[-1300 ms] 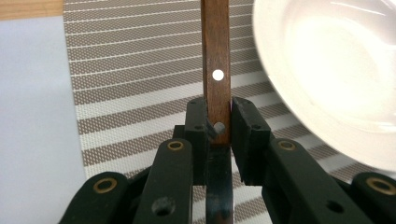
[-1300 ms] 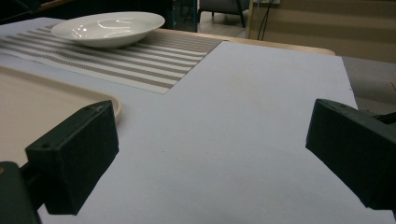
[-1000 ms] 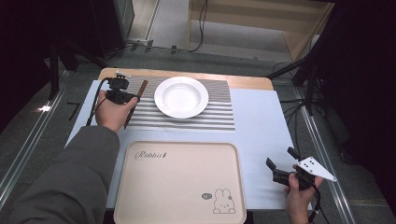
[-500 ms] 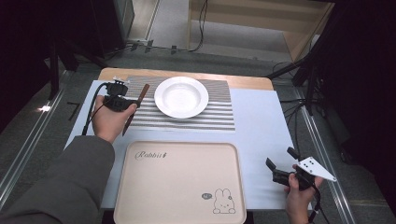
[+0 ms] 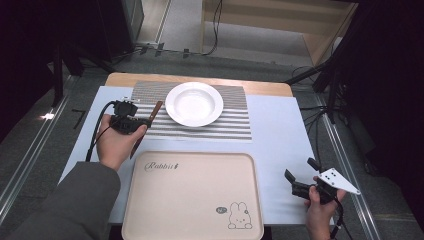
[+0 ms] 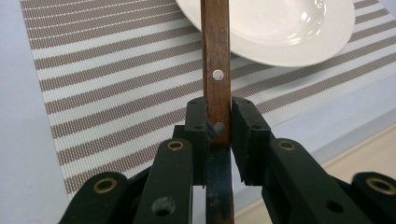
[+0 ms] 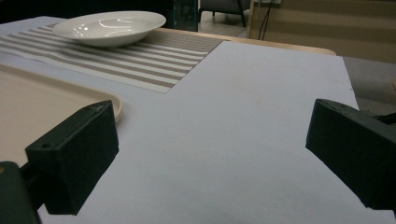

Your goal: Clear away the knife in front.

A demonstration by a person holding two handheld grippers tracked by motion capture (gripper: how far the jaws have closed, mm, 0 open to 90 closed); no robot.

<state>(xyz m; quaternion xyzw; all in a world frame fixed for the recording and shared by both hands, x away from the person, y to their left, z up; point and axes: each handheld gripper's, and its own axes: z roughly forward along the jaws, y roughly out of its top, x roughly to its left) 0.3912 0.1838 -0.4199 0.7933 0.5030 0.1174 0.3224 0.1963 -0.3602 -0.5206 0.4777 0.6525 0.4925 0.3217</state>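
— Knife (image 5: pixel 145 127): where, from the high view?
— Clamped in the left gripper (image 5: pixel 131 123), above the mat's (image 5: pixel 220 125) left edge, just beyond the tray's (image 5: pixel 192 195) far-left corner. Right gripper (image 5: pixel 300 181) gapes empty near the table's (image 5: pixel 280 135) right edge.
— Left gripper view?
— Pads pinch the wooden handle (image 6: pixel 216 74); plate (image 6: pixel 285 28) beyond.
— Right gripper view?
— Jaws wide, nothing between.

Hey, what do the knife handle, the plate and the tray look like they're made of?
Knife handle: dark brown wood, matte grain, metal rivets. Plate: white, glossy, probably glazed ceramic, going by its highlights. Tray: beige, matte, likely plastic, with printed rabbit and lettering.
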